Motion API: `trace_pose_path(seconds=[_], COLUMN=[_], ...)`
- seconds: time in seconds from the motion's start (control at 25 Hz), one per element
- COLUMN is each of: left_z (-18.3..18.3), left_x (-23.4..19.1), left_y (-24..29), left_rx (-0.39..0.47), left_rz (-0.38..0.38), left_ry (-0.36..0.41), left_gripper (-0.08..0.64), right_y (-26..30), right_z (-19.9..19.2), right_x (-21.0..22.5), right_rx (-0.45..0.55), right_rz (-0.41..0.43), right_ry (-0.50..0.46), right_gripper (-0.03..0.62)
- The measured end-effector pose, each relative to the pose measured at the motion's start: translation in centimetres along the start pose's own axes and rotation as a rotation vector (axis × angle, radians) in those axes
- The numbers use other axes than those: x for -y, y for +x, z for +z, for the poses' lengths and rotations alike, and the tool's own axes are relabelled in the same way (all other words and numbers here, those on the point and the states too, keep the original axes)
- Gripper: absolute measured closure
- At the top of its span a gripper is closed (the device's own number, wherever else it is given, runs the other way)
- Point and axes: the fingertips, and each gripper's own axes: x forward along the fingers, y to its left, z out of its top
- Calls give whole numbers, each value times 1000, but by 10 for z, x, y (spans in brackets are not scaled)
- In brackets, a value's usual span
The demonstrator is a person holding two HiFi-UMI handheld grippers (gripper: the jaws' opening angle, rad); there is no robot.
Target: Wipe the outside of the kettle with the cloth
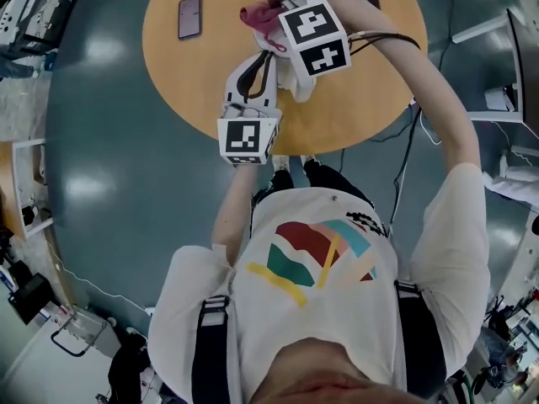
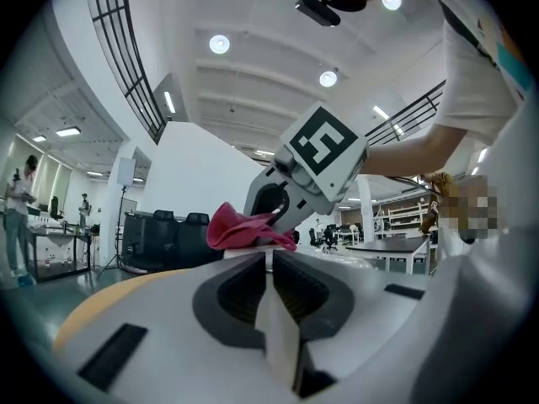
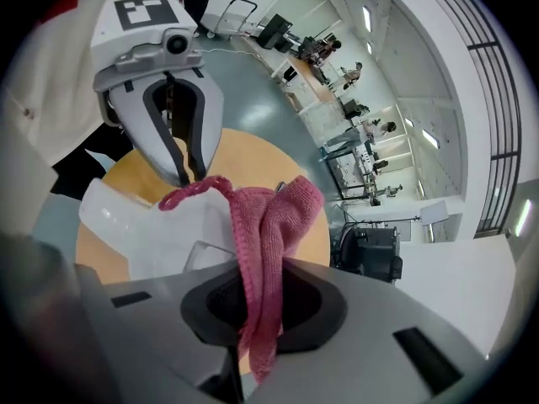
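Observation:
A white kettle (image 1: 296, 82) stands on the round wooden table (image 1: 370, 99), mostly hidden under the two grippers. My left gripper (image 1: 269, 61) points level and is shut on a white part of the kettle (image 2: 279, 331), seemingly its handle. My right gripper (image 1: 274, 25) points steeply down from above, shut on a pink knitted cloth (image 1: 258, 15). In the right gripper view the cloth (image 3: 269, 225) hangs out of the jaws and drapes over the kettle's top (image 3: 143, 225), right by the left gripper (image 3: 187, 171). From the left gripper view the cloth (image 2: 240, 225) sits bunched on the kettle under the right gripper (image 2: 282, 200).
A dark phone (image 1: 189, 17) lies on the table at the far left. The person stands against the table's near edge. Grey floor surrounds the table; cables (image 1: 404, 167) run at the right, and desks and equipment stand further off.

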Motion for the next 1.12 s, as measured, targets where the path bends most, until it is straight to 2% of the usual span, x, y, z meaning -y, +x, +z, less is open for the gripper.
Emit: trace_pose_path(seconds=[0.16, 0.44, 0.6, 0.72, 0.96, 1.12], left_z=[-3, -4, -5, 2, 3, 3], left_x=[6, 7, 17, 18, 28, 20], left_y=[4, -1, 1, -16, -37, -51], left_rx=[5, -9, -21, 12, 16, 41], left_rz=[10, 69, 100, 164, 201, 243], left_ry=[9, 18, 69, 130, 151, 126], left_gripper=[492, 492, 492, 492, 492, 492], right_y=[-10, -41, -57, -68, -87, -93], right_z=[2, 19, 16, 22, 32, 35], right_x=[-15, -56, -80, -91, -117, -129], right_rx=[-5, 9, 34, 62, 80, 99], right_rz=[4, 70, 43, 11, -26, -44], right_ry=[-6, -26, -26, -19, -24, 7], right_gripper=[554, 554, 554, 554, 554, 554])
